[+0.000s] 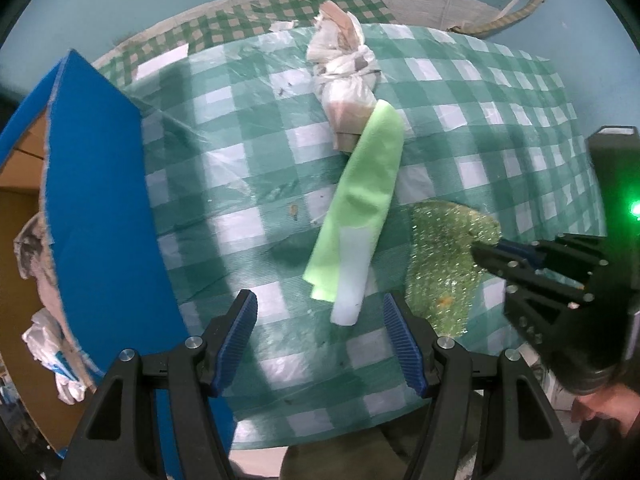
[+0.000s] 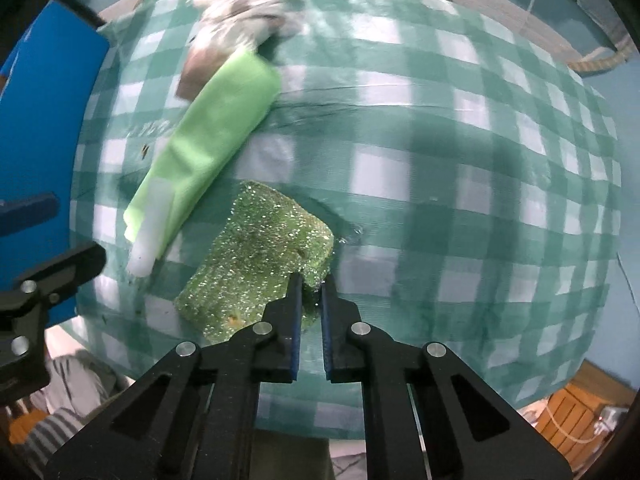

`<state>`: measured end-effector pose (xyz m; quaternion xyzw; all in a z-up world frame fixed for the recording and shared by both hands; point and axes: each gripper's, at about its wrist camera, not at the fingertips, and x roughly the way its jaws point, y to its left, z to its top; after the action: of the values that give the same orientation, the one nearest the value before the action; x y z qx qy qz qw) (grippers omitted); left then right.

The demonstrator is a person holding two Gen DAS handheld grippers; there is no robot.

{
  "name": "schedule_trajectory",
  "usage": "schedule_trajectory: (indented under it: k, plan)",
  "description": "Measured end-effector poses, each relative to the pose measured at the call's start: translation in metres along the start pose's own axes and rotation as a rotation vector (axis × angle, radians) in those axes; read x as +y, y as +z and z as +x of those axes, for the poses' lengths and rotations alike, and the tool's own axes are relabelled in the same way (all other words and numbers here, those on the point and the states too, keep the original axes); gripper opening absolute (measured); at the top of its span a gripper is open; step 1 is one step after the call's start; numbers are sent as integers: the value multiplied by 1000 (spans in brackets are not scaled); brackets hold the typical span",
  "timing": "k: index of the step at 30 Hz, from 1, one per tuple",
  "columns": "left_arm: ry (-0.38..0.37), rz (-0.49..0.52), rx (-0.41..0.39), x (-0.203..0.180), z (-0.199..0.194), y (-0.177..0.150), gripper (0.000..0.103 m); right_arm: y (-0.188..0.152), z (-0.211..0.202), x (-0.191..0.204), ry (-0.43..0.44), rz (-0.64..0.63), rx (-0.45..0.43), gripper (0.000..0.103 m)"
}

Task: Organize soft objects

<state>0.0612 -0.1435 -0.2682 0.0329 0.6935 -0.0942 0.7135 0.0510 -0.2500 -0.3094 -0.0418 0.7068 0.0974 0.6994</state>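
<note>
Glittery green sponge flat on the checked table, near edge, its right corner pinched between the closed fingers of the right claw. Just left, a light green cloth (rolled around a white tube). Farther back, a crumpled bag bundle. Left claw spread wide, holding nothing.

Glittery green sponge flat beside rolled lime cloth, apart.

Both wrist views look down close over the checkered table, sharing the sponge.
</note>
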Motion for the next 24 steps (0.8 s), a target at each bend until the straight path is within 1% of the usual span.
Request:
schedule_trajectory:
  k: [5,9,11,12,13,15,17,18,20,23,24]
  plan:
    - [-12,-14,36,-7,16,4,67,-1,-4,-20,17,38,-9,8]
    - [-19,-37,57,-10,30,5,67,-2,-4,-26,27,51,-11,8]
    - [-21,-55,61,-9,35,4,65,1,-8,-33,35,57,-15,8]
    - [-22,-62,61,-9,37,3,57,3,-8,-37,42,59,-15,8]
    - [-30,-69,59,-9,38,3,44,4,-7,-35,43,61,-14,8]
    - [-39,-76,53,-8,40,1,34,6,-6,-37,55,64,-14,8]
    - [-41,-76,54,-8,41,-1,29,7,-6,-38,67,65,-11,8]
    - [-42,-76,57,-8,41,-2,24,7,-6,-38,70,65,-12,8]
    - [-53,-83,48,-6,40,-4,17,9,-2,-45,78,65,-15,8]
    - [-64,-92,30,0,35,-10,14,15,-3,-62,92,64,-20,8]
    - [-67,-92,26,1,34,-11,13,15,-4,-62,95,62,-24,8]
